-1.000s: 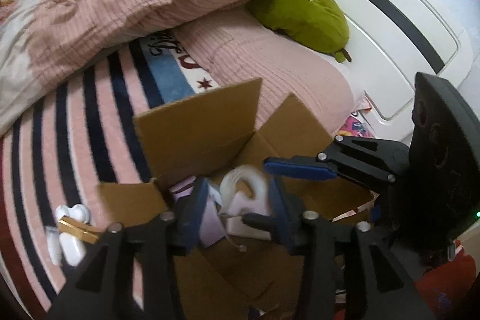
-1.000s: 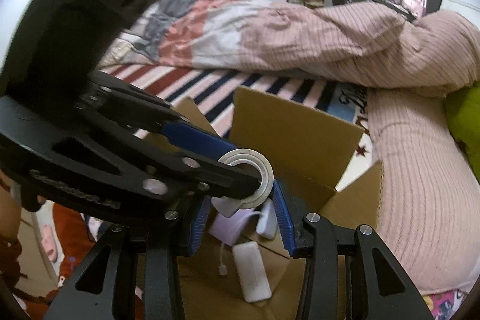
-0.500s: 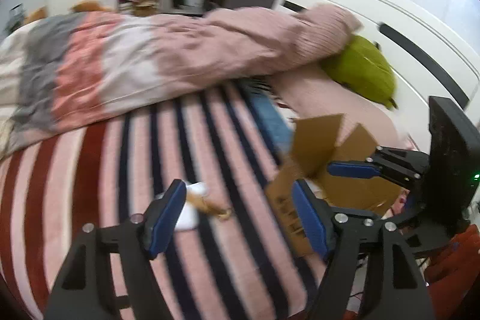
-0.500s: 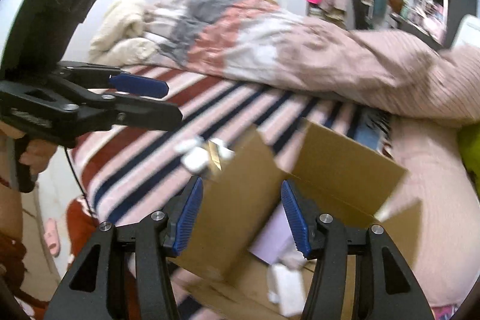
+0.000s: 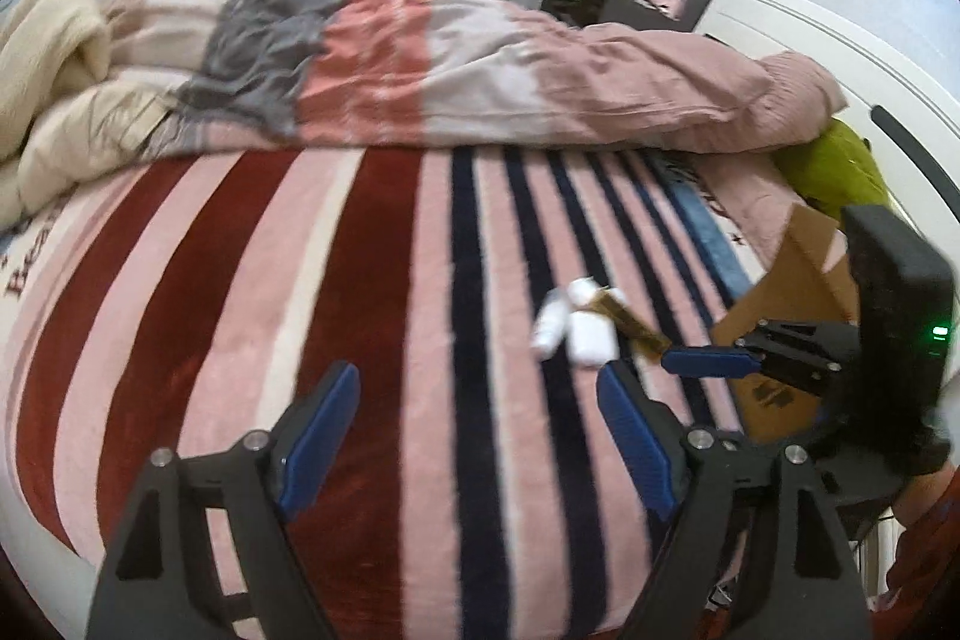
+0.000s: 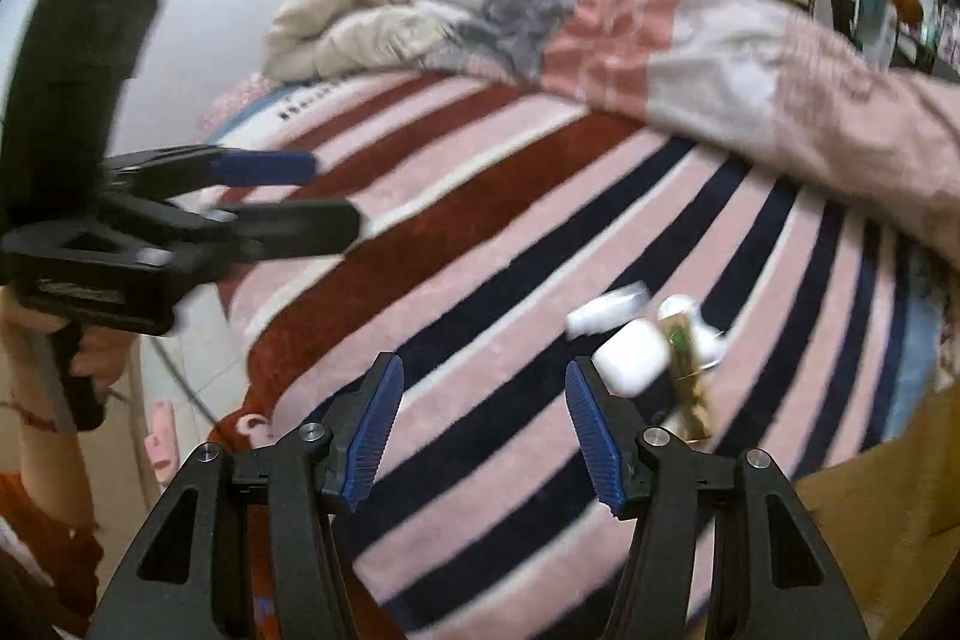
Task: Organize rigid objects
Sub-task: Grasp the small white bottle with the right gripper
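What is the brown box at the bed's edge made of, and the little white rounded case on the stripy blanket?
The brown box looks like plain cardboard: matte, with thin stiff flaps. The little white rounded case looks like smooth hard plastic, with soft corners, though blur makes this uncertain. The stripy blanket looks like fuzzy fleece.

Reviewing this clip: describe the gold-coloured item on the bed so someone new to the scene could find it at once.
Start from the striped blanket covering the bed, then go to the small cluster of items lying beside the cardboard box. The gold item is the flat, narrow strip lying among the white pieces; it is the only gold, elongated thing there, and the rest are white and rounded.
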`<action>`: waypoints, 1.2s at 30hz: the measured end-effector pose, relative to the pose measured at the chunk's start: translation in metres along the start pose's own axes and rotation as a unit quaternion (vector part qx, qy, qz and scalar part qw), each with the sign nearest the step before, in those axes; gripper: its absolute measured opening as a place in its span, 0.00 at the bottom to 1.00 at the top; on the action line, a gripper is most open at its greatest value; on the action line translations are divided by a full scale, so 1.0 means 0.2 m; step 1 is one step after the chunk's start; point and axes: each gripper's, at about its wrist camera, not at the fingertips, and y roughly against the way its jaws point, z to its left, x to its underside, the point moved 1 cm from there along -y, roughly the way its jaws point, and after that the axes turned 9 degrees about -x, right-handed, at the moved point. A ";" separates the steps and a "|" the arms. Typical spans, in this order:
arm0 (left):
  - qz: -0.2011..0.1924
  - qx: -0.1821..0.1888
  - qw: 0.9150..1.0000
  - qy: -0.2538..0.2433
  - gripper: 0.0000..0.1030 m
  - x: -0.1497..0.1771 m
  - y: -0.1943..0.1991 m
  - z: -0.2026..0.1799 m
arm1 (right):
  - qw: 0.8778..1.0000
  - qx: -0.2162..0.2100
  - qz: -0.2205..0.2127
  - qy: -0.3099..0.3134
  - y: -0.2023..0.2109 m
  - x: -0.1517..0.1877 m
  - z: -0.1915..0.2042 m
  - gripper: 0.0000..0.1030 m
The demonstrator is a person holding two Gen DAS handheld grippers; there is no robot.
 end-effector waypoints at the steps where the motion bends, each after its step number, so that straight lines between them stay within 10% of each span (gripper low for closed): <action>1: 0.003 0.001 1.000 0.003 0.77 0.01 -0.03 0.03 | 1.000 0.006 0.006 -0.007 -0.07 0.00 -0.02 0.51; 18: 0.033 0.015 0.999 0.011 0.77 0.08 -0.35 0.19 | 0.987 0.151 0.040 0.038 -0.61 -0.10 -0.32 0.61; 24: 0.034 0.013 0.999 0.007 0.77 0.07 -0.35 0.17 | 0.990 0.133 0.034 0.024 -0.63 -0.12 -0.37 0.60; 27: 0.032 0.009 0.999 0.006 0.77 0.07 -0.33 0.17 | 0.992 0.119 0.026 0.021 -0.63 -0.13 -0.36 0.26; 36: 0.035 0.012 0.999 0.007 0.77 0.09 -0.30 0.14 | 0.997 -0.026 0.060 0.039 -0.58 -0.05 -0.16 0.23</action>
